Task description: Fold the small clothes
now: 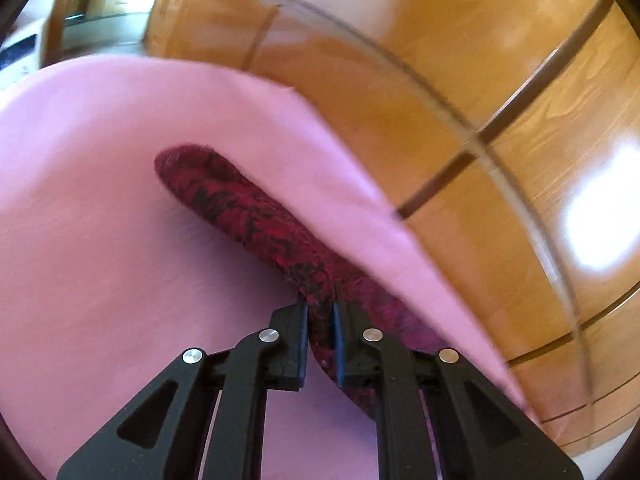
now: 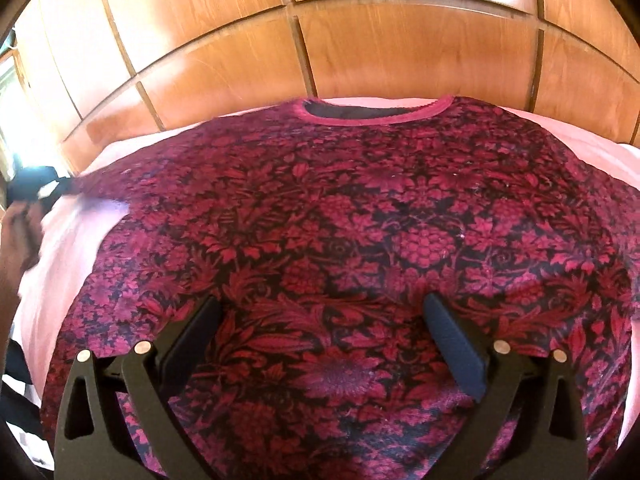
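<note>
Shirt: red-and-black floral T-shirt (image 2: 360,220), spread flat, front up, collar (image 2: 380,114) at the far edge toward the wood panels.
Surface: pink sheet (image 1: 100,220) under the shirt; whether it covers a bed or a bench cannot be told. Sheet shows bare at both shoulders and along the shirt's left side in the right wrist view.
Left sleeve: seen in the left wrist view as a long narrow strip of the same fabric (image 1: 224,196), lying on the pink sheet, running away from the fingers toward the far left. A fold of sheet lies along its right edge.
Left gripper: (image 1: 320,304) fingers closed almost together, pinching the near part of the sleeve; cloth shows in the slit between the pads. View is blurred.
Right gripper: (image 2: 324,308) fingers spread as wide as they go, nothing held. They hover over the lower middle of the shirt, pads apart with printed cloth showing between them; contact with the cloth cannot be told.
Backdrop: glossy wood panelling (image 2: 400,40) with dark seams, behind the sheet in both views.
Left edge, right wrist view: dark blurred shape (image 2: 36,188) at the end of the sleeve, too blurred to tell.
</note>
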Demonstrator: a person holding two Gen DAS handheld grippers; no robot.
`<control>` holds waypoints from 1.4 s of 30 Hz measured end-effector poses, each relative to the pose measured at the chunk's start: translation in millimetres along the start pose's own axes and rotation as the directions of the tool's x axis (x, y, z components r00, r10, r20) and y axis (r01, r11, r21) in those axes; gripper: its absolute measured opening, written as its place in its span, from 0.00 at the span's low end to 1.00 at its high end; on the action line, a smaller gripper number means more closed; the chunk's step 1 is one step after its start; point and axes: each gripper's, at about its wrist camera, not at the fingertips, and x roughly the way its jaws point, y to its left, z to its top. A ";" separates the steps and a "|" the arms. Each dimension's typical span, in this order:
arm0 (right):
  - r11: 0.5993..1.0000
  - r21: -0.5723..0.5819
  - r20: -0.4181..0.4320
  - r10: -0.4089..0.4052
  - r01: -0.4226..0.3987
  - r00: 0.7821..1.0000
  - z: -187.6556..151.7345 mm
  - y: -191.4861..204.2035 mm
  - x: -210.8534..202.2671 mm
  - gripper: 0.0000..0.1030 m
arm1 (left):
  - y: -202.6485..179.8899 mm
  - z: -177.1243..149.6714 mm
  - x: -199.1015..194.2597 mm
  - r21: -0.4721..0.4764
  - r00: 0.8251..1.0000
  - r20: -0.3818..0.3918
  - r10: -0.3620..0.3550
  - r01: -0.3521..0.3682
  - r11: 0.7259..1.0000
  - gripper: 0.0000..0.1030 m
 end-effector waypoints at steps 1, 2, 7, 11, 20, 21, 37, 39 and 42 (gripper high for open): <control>1.000 -0.008 -0.005 -0.015 0.015 1.000 0.2 2.1 1.5 0.98 | 5.9 -5.6 -1.1 0.015 1.000 -0.008 0.026 -0.025 1.000 0.09; 1.000 -0.016 -0.009 -0.026 0.026 1.000 0.3 4.4 3.1 0.98 | 13.5 -14.0 3.8 0.025 0.997 -0.034 0.065 -0.064 0.998 0.09; 1.000 -0.004 -0.014 -0.009 0.009 1.000 2.9 1.6 -2.3 0.98 | 7.1 -29.9 -4.2 0.070 0.992 -0.050 0.117 -0.114 0.991 0.14; 0.994 0.099 0.034 0.050 -0.053 0.998 -1.0 -23.5 -43.5 0.93 | -14.5 -53.7 -37.8 0.140 0.994 -0.109 0.012 0.003 0.990 0.34; 0.977 0.174 0.001 -0.122 0.120 0.993 -80.0 -96.1 -132.6 0.78 | -38.6 -197.2 -128.2 0.336 0.828 -0.467 -0.309 0.490 0.805 0.34; 0.976 0.183 -0.020 -0.119 0.121 0.993 -90.6 -100.2 -136.4 0.74 | -38.1 -214.3 -134.4 0.340 0.808 -0.506 -0.302 0.509 0.791 0.34; 0.991 0.127 -0.124 -0.030 0.046 0.992 -169.7 -82.6 -194.8 0.14 | -25.5 -276.2 -164.5 0.399 0.792 -0.556 -0.252 0.521 0.754 0.13; 0.990 0.129 -0.176 -0.025 0.048 0.984 -179.9 -86.4 -186.2 0.14 | -25.4 -282.0 -156.7 0.412 0.800 -0.560 -0.218 0.496 0.764 0.13; 0.989 0.137 -0.194 -0.026 0.053 0.981 -184.2 -91.8 -177.0 0.16 | -34.3 -279.6 -158.9 0.445 0.810 -0.552 -0.198 0.487 0.752 0.19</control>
